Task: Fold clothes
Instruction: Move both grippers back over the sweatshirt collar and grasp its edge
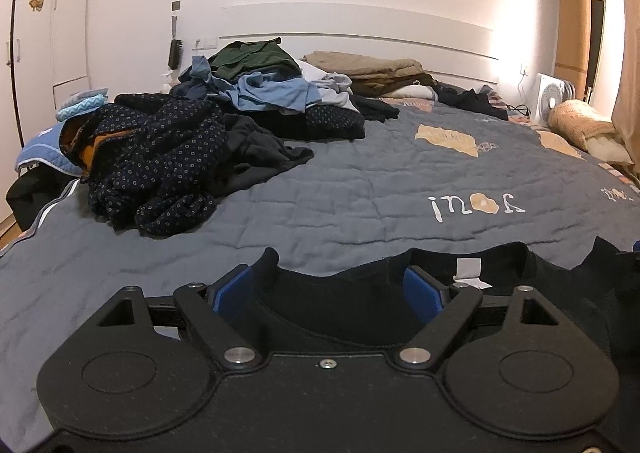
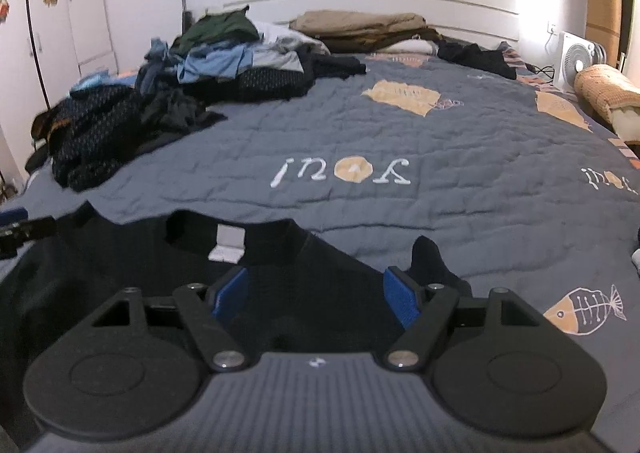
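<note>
My left gripper (image 1: 328,293) stands with its blue pads spread wide, holding nothing; between and beneath them lies the black shirt (image 1: 360,317), spread flat on the near edge of the grey quilt (image 1: 320,205). My right gripper (image 2: 316,297) is likewise released, its pads apart over the same black shirt (image 2: 120,285), near the shoulder on that side. Whether either pad touches the cloth I cannot tell. The shirt's collar faces away from me, with a white label (image 1: 468,271) inside the neckline, just beyond my left gripper's right pad; from the right wrist the same label (image 2: 229,243) sits beyond and left of my pads.

Beyond the shirt, the quilt carries white lettering (image 2: 344,171) and a stitched fish (image 2: 588,311) off to the shirt's right. Farther up and left of the shirt lies a crumpled dark dotted garment (image 1: 152,161), and past it a mixed pile of clothes (image 1: 260,85) in blue, green and grey. Right of that pile, against the white headboard (image 1: 360,33), rests a folded tan stack (image 1: 368,67). A white fan (image 1: 554,97) stands at the far right corner.
</note>
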`<state>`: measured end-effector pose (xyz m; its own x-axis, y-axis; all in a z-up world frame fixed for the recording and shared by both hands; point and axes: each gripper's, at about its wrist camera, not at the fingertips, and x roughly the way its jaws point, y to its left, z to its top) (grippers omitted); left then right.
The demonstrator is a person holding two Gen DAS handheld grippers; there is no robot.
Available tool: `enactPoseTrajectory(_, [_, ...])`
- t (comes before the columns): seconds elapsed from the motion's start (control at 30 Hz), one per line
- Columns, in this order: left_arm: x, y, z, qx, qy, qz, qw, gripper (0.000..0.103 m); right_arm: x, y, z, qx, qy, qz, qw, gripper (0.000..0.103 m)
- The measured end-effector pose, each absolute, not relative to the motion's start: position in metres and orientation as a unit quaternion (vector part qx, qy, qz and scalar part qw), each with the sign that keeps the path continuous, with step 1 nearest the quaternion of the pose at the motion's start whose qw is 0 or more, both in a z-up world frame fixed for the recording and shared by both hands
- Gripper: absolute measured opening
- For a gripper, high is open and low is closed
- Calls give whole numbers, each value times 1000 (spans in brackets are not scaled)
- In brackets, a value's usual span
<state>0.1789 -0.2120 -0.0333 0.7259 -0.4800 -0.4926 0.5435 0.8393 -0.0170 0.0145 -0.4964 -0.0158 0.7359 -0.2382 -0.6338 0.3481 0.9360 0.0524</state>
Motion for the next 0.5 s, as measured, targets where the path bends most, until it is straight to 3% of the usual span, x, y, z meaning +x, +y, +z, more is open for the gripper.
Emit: enactPoseTrajectory(0.5, [184, -214, -38, 81, 259, -274, 923, 83, 14, -510, -22, 94, 408, -126, 899, 74])
